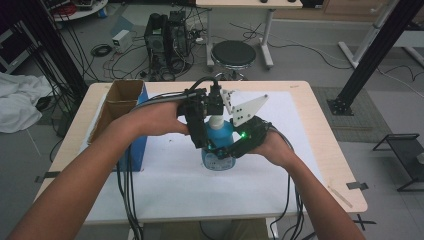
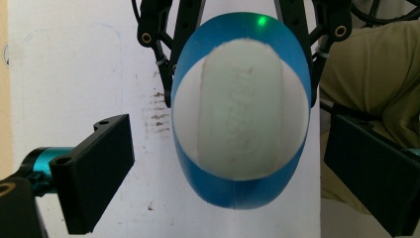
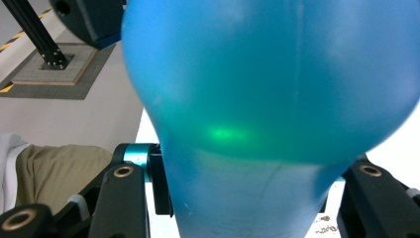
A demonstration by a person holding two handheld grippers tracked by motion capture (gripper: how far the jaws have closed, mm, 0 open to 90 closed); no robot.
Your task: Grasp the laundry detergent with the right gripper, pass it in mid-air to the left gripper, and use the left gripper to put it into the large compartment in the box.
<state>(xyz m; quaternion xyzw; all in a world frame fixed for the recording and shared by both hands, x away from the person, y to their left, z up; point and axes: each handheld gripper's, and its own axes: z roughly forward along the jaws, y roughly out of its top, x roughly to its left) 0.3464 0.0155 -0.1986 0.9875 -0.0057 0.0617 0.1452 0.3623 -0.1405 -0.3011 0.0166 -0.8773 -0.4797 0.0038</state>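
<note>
2 grippers meet at 1 blue bottle [image 1: 220, 145] in the middle of the counter [image 1: 320, 165]. The right gripper [image 1: 235, 148] comes in from the right side and is clamped on the bottle's body, 1 jaw on each side. In the right gripper view the blue bottle [image 3: 267, 99] sits right in front of the camera, pressed between the 2 black jaws at the bottom corners. A small green light shines on the blue plastic.

The left gripper [image 1: 200, 137] hangs above the bottle and points down at it. In the left gripper view the bottle [image 2: 242, 193] is seen from the top, with its white cap [image 2: 240, 109] straight ahead, between the 2 black jaws. These jaws stand wide apart and do not touch the cap or the bottle. Past the bottle in that view are the thin black arms of the right gripper [image 2: 242, 29], hugging the blue sides.

A white sheet [image 1: 165, 175] lies on the counter under the bottle. A brown cardboard box [image 1: 120, 102] with a blue side stands well to the left of the left gripper.
</note>
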